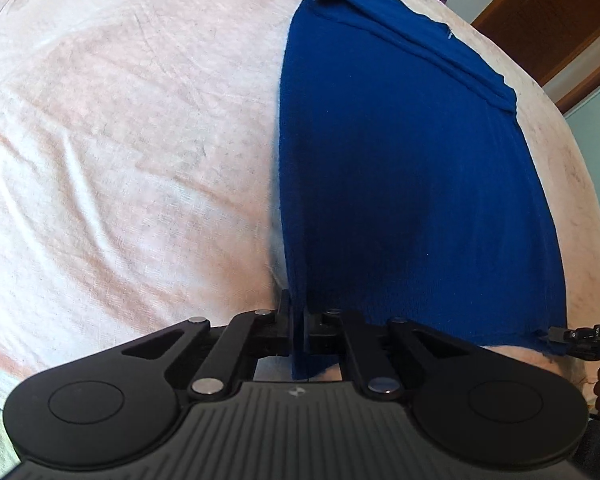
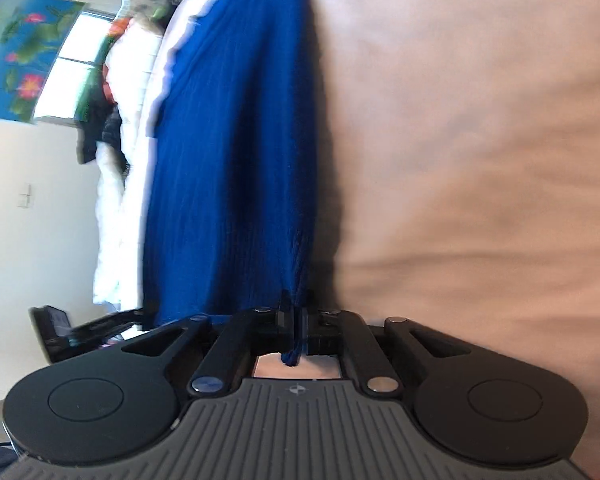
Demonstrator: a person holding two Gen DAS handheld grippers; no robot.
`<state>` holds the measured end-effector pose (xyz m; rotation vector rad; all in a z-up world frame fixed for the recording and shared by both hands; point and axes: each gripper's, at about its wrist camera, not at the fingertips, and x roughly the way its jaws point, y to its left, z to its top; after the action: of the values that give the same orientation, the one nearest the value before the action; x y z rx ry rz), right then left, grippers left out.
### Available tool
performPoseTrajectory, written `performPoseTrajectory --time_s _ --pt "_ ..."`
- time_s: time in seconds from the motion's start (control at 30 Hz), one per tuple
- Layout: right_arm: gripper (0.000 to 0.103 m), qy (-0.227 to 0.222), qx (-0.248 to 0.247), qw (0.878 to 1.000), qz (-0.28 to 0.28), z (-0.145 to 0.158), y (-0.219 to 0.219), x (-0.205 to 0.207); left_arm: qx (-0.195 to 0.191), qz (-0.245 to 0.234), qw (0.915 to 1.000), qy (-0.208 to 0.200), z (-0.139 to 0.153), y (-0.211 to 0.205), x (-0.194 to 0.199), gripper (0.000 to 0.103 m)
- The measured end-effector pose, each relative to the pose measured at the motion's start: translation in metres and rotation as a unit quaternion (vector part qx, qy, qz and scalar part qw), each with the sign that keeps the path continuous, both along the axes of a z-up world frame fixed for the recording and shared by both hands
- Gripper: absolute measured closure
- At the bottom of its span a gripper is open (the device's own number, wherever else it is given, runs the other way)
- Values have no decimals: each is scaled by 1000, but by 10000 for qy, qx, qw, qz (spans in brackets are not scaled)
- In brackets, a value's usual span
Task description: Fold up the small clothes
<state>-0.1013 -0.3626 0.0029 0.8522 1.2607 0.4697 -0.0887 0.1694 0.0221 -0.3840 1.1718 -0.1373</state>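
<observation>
In the left wrist view the left hand-held gripper (image 1: 297,330) clamps the near edge of the blue garment (image 1: 400,184) spread on the pink bedsheet (image 1: 120,140), and in the right wrist view the right hand-held gripper (image 2: 298,330) pinches its bunched corner.

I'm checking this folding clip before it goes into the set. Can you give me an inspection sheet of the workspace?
Surface: pale pink sheet, lightly wrinkled, on a bed.
Job's things: one blue garment lying on the sheet, its near edge lifted at two corners.
Clutter: piled bedding and clothes at the far end, blurred.
Grippers: left tool shut on the garment's near left corner; right tool shut on a bunched corner of it, and seen at the right edge of the left view.
Cables: nothing seen.
Surroundings: window with a flowered curtain, wooden door, wall switch.
</observation>
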Motion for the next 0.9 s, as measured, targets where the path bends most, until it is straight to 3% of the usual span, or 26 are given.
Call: performPoseTrajectory --time_s 0.13,0.23,0.47,0.63,0.7,0.9 --pt "97 -134 37 9999 42 6 7 2 -149 87 9999 14 4 4 -1 99" --pt "96 -227 501 9985 -39 12 1 1 -511 205 9985 -48 13 11 -2 99" --pt "95 -1047 1423 9839 -280 60 -12 28 -1651 568 9818 -755 56 36 20 99" --pt "95 -1901 1745 9650 -467 92 -19 95 -2198 869 9635 -1259 82 53 82 99" --pt "95 -2043 1919 9578 -640 95 -24 129 -2262 932 9597 -1383 90 54 114 99" --pt "95 -2073 1796 9568 -962 92 -31 250 -2107 1000 9614 -1461 97 43 236 99"
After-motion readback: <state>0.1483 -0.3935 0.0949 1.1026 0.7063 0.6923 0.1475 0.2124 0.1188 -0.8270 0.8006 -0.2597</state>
